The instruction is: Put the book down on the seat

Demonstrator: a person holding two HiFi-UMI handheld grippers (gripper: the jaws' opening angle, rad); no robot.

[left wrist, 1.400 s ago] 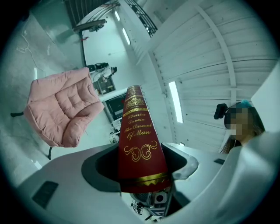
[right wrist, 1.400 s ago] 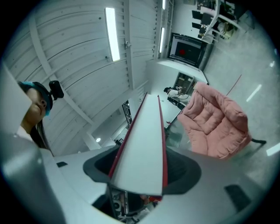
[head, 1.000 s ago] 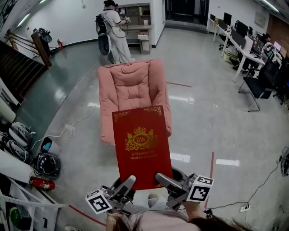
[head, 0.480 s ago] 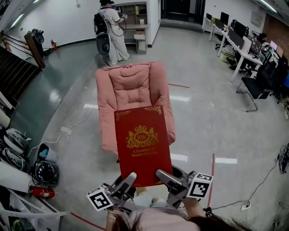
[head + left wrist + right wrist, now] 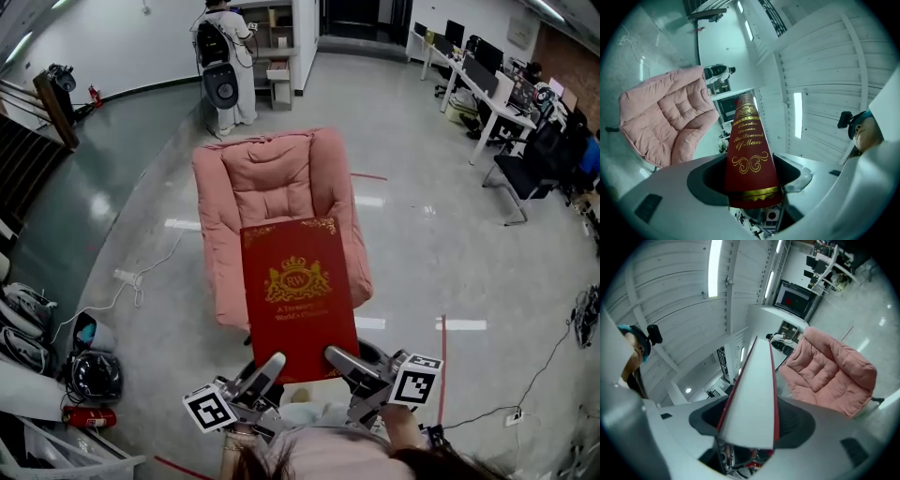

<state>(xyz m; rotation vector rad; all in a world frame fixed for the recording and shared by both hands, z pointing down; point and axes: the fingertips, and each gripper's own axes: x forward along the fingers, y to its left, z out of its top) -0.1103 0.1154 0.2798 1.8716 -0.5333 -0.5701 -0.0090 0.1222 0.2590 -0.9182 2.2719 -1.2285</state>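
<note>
Book point(image 5: 300, 286), red with gold print, hangs flat in the air, gripped at its near end and clear of the seat. The left gripper point(image 5: 270, 366) has its fingers point(image 5: 262, 377) pinching the spine corner. The right gripper point(image 5: 336, 359) has its fingers point(image 5: 351, 367) pinching the page-edge corner. The book reaches out ahead of both sets of fingertips. Beyond them stands the pink chair point(image 5: 272, 173), and in the head view the book's far end overlaps its seat.
</note>
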